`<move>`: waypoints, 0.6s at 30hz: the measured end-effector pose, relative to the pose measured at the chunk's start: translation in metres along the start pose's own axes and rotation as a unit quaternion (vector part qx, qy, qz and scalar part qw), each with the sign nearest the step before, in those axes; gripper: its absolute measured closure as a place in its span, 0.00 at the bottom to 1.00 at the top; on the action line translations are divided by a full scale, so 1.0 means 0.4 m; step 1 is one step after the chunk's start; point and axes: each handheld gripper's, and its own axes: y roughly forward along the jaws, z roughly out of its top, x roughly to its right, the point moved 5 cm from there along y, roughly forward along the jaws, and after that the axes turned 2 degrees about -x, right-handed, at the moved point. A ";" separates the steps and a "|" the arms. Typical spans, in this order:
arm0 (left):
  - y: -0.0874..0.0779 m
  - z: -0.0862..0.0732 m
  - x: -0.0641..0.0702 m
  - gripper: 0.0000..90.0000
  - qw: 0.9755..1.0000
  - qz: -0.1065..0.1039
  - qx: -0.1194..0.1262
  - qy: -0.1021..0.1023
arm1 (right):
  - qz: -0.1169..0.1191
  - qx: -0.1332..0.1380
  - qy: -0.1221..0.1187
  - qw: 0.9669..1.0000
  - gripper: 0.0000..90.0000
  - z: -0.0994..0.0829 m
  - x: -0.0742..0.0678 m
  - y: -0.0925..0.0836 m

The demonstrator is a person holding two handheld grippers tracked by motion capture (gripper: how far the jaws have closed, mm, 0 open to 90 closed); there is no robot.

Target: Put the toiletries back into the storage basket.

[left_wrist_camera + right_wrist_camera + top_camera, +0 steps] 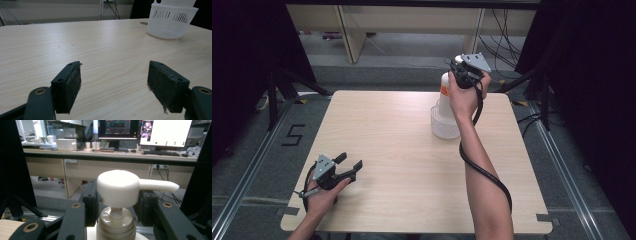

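A white pump bottle (444, 90) with an orange label stands upright in a white slotted basket (443, 125) at the table's far right. I cannot tell whether it rests on the basket's bottom. My right gripper (458, 65) comes from the near side at the bottle's top. In the right gripper view its pads (91, 200) press both sides of the white pump head (117, 186), whose spout points right. My left gripper (350, 161) lies low over the table's front left, open and holding nothing. In the left gripper view the gripper (115, 66) faces the basket (170, 23).
The wooden table (402, 165) is bare between the two grippers. Beyond its far edge stand a desk with monitors (120, 128), cups and a keyboard. Black frame legs and cables flank the table on the floor.
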 end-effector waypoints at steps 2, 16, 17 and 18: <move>0.000 0.000 0.000 0.29 1.000 0.000 0.000 0.000 | 0.001 -0.006 -0.003 1.000 0.67 -0.007 0.000 0.002; 0.000 0.000 0.001 0.29 1.000 -0.001 0.000 0.000 | 0.003 -0.027 0.000 1.000 0.67 -0.058 -0.002 0.012; 0.000 0.000 0.001 0.29 1.000 -0.001 0.000 0.000 | 0.004 -0.027 -0.003 1.000 0.67 -0.063 0.000 0.014; 0.000 0.000 0.000 0.29 1.000 -0.001 0.000 0.000 | 0.004 -0.026 -0.003 1.000 0.67 -0.066 -0.001 0.017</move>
